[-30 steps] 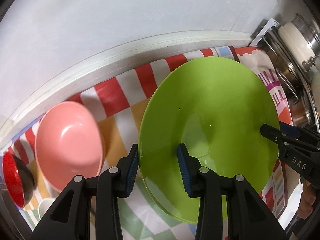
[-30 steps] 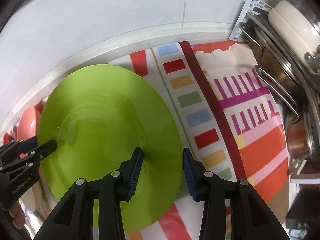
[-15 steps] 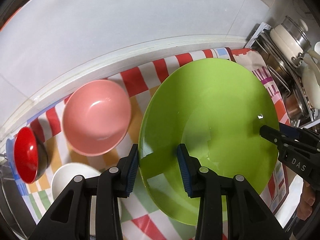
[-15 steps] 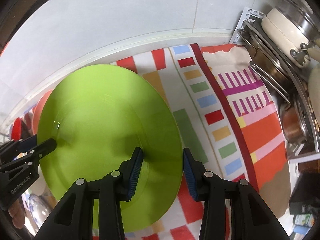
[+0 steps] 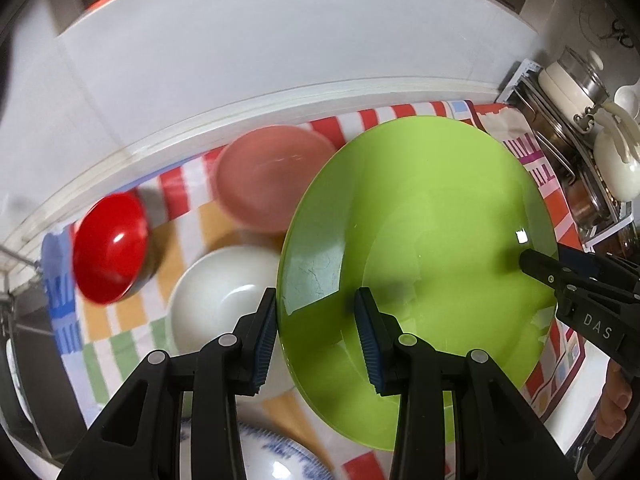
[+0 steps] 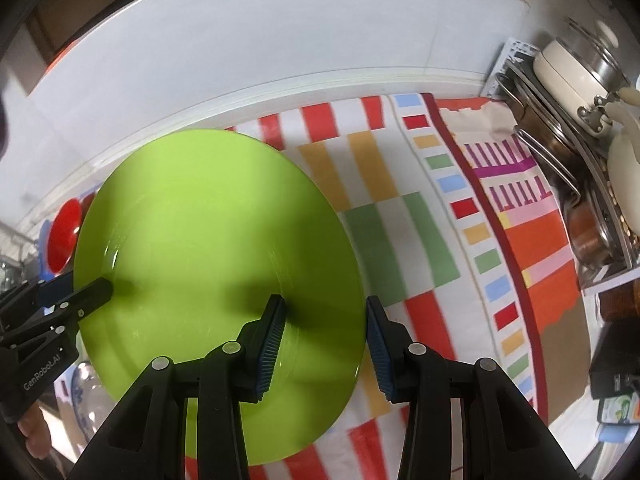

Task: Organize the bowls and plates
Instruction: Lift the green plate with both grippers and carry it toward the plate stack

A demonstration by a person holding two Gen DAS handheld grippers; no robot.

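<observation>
A large green plate [image 5: 432,248] is held in the air between both grippers. My left gripper [image 5: 316,336] straddles its left rim, one finger under and one over. My right gripper [image 6: 324,340] straddles its right rim the same way; the plate [image 6: 208,248] fills the left of that view. Below on the striped cloth stand a pink bowl [image 5: 272,176], a red bowl [image 5: 110,246] and a white bowl [image 5: 224,296]. A blue-patterned dish [image 5: 280,460] shows at the bottom edge.
A colourful striped cloth [image 6: 400,208] covers the counter against a white tiled wall. A rack with pots and lids [image 6: 576,120] stands at the right. The red bowl also shows in the right wrist view [image 6: 64,236].
Both grippers have risen with the green plate, so the counter looks farther away. The red, white and patterned dishes have come into the left wrist view.
</observation>
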